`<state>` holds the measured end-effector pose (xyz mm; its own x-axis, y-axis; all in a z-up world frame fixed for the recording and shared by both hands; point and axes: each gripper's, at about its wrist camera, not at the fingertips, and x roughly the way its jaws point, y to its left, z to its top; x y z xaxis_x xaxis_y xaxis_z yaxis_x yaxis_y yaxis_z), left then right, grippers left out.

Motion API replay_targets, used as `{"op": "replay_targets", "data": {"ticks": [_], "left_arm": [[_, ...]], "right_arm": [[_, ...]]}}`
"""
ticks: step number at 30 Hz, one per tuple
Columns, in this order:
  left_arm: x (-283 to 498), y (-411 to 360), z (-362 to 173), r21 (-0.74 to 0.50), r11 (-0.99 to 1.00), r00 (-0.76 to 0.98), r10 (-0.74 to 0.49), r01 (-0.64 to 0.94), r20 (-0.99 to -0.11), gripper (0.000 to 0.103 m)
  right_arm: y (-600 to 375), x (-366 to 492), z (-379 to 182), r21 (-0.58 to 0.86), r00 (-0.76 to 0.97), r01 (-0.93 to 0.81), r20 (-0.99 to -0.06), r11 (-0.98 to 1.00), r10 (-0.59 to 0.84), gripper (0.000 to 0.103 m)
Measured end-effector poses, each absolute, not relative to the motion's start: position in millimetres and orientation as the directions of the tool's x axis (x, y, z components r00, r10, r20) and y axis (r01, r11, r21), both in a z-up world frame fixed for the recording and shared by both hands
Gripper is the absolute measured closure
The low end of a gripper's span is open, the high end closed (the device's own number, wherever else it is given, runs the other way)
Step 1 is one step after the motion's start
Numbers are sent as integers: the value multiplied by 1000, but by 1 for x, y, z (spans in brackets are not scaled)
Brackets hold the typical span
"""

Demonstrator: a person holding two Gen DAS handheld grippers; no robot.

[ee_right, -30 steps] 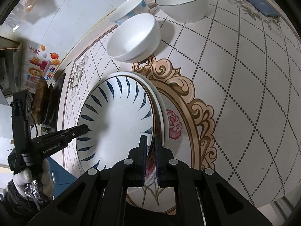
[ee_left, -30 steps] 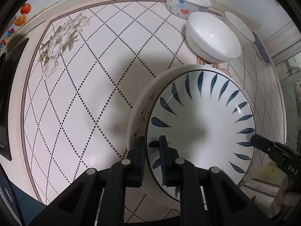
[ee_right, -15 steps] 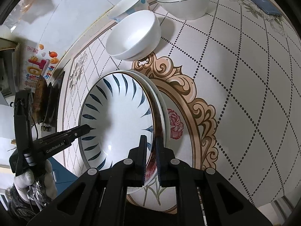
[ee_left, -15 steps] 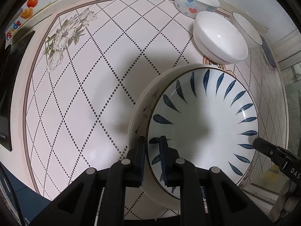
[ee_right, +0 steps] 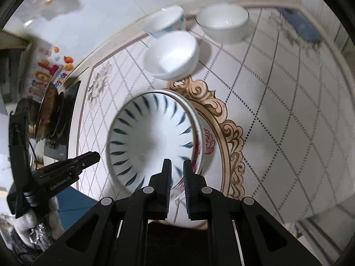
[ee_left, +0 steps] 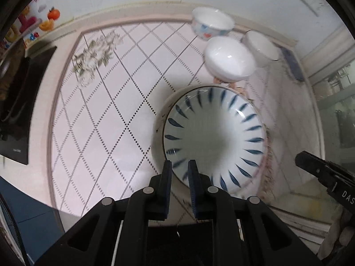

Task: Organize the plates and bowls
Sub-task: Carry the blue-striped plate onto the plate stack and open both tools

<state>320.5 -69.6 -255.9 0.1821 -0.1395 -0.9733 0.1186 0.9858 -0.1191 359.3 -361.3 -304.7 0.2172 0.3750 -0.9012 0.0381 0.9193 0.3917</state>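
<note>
The blue-leaf plate point(ee_left: 213, 137) lies stacked on the floral plate point(ee_right: 199, 137) just ahead of both grippers, left gripper point(ee_left: 179, 173) narrow and empty, right gripper point(ee_right: 177, 170) opening, holding nothing.

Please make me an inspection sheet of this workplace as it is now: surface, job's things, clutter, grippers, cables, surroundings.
Surface: table with a diamond-pattern cover, gold ornament in the middle.
Job's things: blue-leaf plate stacked on a flowered plate; behind them a plain white bowl, a patterned bowl and a dark-rimmed bowl, all upright.
Clutter: blue flat object at the far edge; black flat appliance at the side.
Grippers: left gripper shut, above the stack's rim; right gripper opening, gripping nothing.
Cables: nothing clearly seen.
Surroundings: white wall with fruit stickers.
</note>
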Motion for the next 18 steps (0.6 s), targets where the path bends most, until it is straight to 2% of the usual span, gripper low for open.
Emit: {"op": "replay_targets", "data": {"ticks": [1, 2, 4, 12, 18], "left_arm": [[317, -72, -249, -122, 985, 186, -145, 125, -972, 90], [310, -72, -241, -125, 984, 191, -148, 128, -970, 88], [301, -71, -223, -127, 982, 210, -155, 140, -965, 85], [262, -63, -165, -144, 967, 262, -198, 210, -945, 83], [237, -57, -144, -175, 953, 269, -241, 248, -932, 83]], "right_arm": [[-360, 355, -296, 383, 223, 37, -903, 923, 366, 71], [-357, 350, -287, 375, 230, 36, -905, 926, 357, 50], [-351, 338, -268, 352, 241, 32, -911, 936, 334, 32], [-335, 281, -192, 324, 317, 38, -901, 945, 296, 31], [-321, 245, -155, 304, 356, 39, -894, 952, 271, 31]]}}
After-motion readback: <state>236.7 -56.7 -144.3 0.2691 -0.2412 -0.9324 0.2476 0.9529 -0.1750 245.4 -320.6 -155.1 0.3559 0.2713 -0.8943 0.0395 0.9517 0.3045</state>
